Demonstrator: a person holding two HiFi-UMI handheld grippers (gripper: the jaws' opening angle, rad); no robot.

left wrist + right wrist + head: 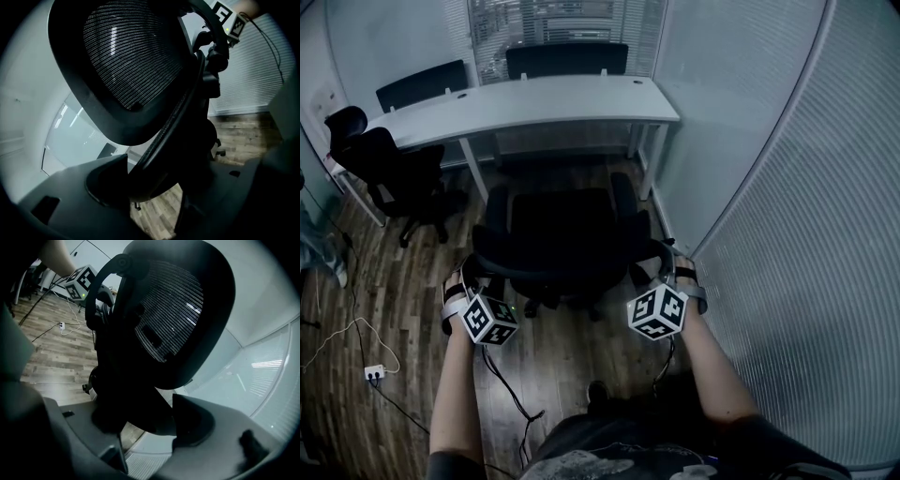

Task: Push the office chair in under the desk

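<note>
The office chair (562, 239) is shown from above on the wooden floor (412, 281). It stands just in front of the white table (534, 101), with its seat turned toward the table and its back toward the person, and it is not yet tucked underneath.

The left gripper (154, 183) is set on the left edge of the mesh backrest (131, 56), and the right gripper (145, 423) on the right edge. In each gripper view the jaws are spread wide with the backrest's dark rim filling the gap between them. The pads appear to bear on the rim, though the contact is lost in shadow.

A second black chair (389, 173) is placed at the table's left end. Two more chairs (567, 58) are ranged behind the table. A power strip (374, 372) with its cable lies on the floor at lower left.
</note>
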